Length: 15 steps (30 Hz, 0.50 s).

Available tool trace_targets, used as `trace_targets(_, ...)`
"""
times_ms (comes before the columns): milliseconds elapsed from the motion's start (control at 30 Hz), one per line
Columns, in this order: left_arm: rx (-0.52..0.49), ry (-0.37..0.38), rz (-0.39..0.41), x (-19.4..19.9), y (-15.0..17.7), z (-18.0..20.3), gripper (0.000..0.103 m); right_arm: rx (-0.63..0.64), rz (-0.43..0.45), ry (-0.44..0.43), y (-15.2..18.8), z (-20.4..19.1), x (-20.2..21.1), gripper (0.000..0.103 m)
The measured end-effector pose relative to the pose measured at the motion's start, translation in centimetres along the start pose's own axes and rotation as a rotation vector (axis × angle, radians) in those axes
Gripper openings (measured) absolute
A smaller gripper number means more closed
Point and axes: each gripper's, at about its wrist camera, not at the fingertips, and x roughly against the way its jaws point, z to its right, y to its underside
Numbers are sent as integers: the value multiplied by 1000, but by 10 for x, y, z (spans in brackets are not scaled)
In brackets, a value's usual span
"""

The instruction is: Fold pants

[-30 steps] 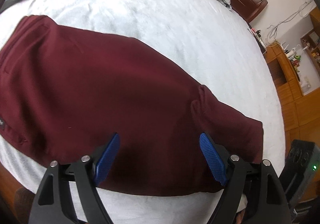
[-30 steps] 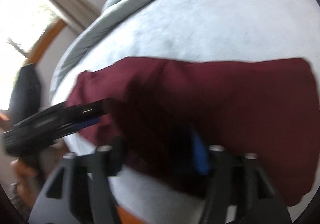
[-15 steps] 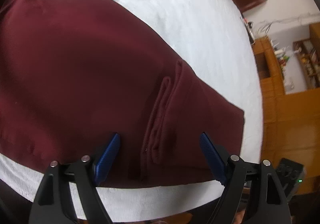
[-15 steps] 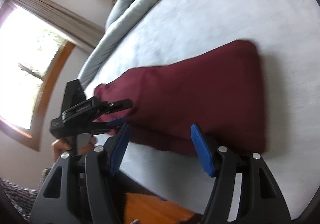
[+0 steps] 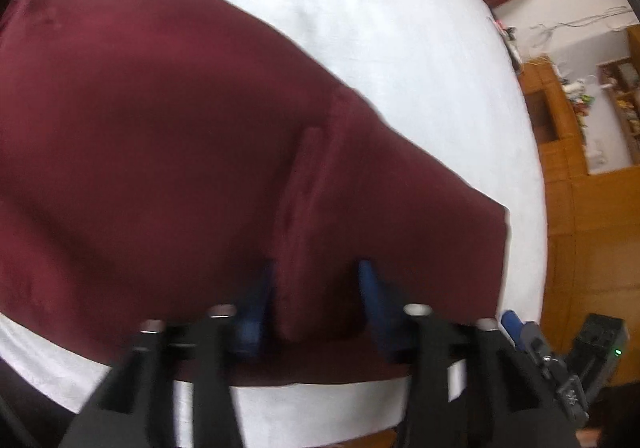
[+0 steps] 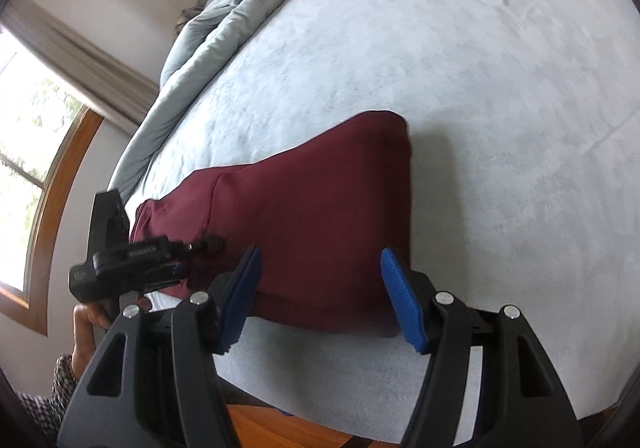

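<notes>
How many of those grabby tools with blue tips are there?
2. The left tool sits at the near edge of the maroon pants, straddling a raised fold. The right tool hovers open over the pants' other end, by the bed edge.

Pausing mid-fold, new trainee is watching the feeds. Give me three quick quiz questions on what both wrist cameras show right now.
1. True or false: the pants lie on the bed.
2. The left gripper has its fingers on either side of: A) a raised ridge of cloth, B) a pillow, C) a belt.
3. What lies bunched along the far side of the bed in the right wrist view?

Key: 1 true. 2 A. 3 the grey blanket.
</notes>
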Motion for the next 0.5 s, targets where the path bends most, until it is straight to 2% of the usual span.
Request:
trace_targets(33,-4,0,4,1,1,0,28,-21,1,3,0,5,1,65)
trace_targets(100,-40,-2,26,6,3,6,23,-52,5,7,0,13,2,65)
trace_targets(233,-58,16,88,24,3,9,20,-59,19,21,1,17,7,65)
trace_targets(300,-52,27,145,41,1,6,19,-50,24,26,0,16,10,65)
trace_targets(400,-92,-33,229,66,-1,3,16,-47,25,24,-2,16,11,65)
trace_targets(500,-83,-88,216,67,-5,-18,16,-50,12,5,-4,13,5,65)
